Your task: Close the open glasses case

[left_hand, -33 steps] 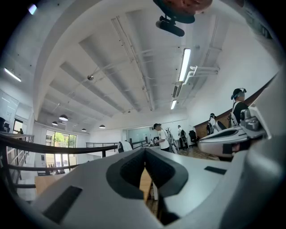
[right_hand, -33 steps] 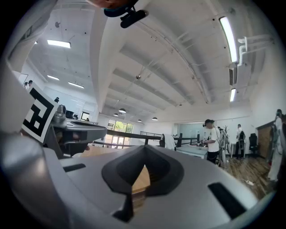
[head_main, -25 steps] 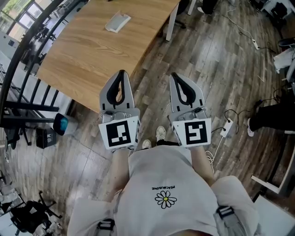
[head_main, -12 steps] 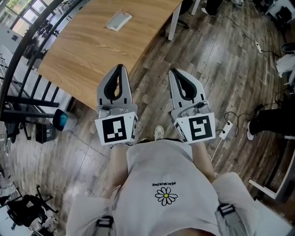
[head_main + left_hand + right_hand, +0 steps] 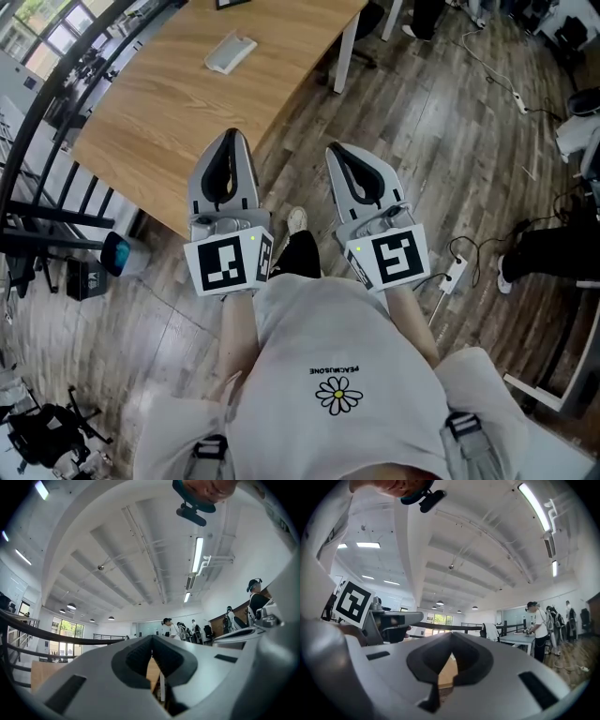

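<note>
A pale grey glasses case lies far off on the wooden table; it is too small to tell how its lid stands. My left gripper hangs over the table's near corner, well short of the case, jaws shut and empty. My right gripper is beside it over the plank floor, also shut with nothing in it. In the left gripper view the left gripper has its tips meeting, with a slice of table behind. The right gripper looks the same in its own view.
A white table leg stands right of the table's edge. Black railings and a blue object sit at the left. A power strip and cables lie on the floor at the right. People stand at desks in the distance.
Both grippers have drifted up and a little left in the head view, towards the table. The person's foot has stepped forward between them. Both stay shut.
</note>
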`<control>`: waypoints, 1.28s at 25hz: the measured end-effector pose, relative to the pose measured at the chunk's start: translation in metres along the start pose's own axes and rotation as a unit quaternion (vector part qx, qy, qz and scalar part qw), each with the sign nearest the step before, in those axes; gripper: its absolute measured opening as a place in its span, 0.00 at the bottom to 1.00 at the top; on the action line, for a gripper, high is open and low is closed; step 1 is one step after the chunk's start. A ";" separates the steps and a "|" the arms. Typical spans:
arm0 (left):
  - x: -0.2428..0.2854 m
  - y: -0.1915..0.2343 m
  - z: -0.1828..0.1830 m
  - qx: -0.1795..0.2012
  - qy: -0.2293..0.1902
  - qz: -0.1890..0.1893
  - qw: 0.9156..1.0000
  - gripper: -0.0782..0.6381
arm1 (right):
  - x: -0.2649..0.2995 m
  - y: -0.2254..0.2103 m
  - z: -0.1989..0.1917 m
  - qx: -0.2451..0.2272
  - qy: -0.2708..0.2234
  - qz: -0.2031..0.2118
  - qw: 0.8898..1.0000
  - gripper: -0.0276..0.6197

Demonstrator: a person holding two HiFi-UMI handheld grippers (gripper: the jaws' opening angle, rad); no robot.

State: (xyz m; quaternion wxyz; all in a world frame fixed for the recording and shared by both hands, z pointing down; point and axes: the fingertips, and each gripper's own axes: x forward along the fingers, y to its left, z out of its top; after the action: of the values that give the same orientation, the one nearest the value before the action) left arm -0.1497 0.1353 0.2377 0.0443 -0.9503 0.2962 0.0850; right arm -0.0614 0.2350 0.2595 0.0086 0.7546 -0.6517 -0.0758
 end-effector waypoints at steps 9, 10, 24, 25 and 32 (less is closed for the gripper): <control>0.061 0.004 -0.015 0.004 -0.019 -0.013 1.000 0.13 | 0.036 -0.043 -0.010 -0.019 -0.017 -0.016 1.000 0.05; 0.070 0.007 -0.018 0.003 -0.022 -0.013 1.000 0.13 | 0.043 -0.050 -0.010 -0.029 -0.018 -0.018 0.999 0.05; 0.242 0.045 -0.063 0.029 0.012 -0.011 0.999 0.13 | 0.209 -0.139 -0.037 -0.039 -0.007 0.020 0.999 0.05; 0.258 0.052 -0.064 0.032 0.012 -0.009 0.999 0.13 | 0.226 -0.150 -0.039 -0.042 -0.003 0.021 0.999 0.05; 0.348 0.109 -0.095 0.027 0.023 0.040 0.999 0.13 | 0.349 -0.198 -0.070 -0.027 0.017 0.057 0.998 0.05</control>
State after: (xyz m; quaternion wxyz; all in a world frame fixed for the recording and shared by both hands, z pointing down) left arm 0.0827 -0.1606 0.2621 0.0596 -0.9377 0.3375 0.0570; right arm 0.1908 -0.0852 0.2700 0.0441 0.7171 -0.6911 -0.0795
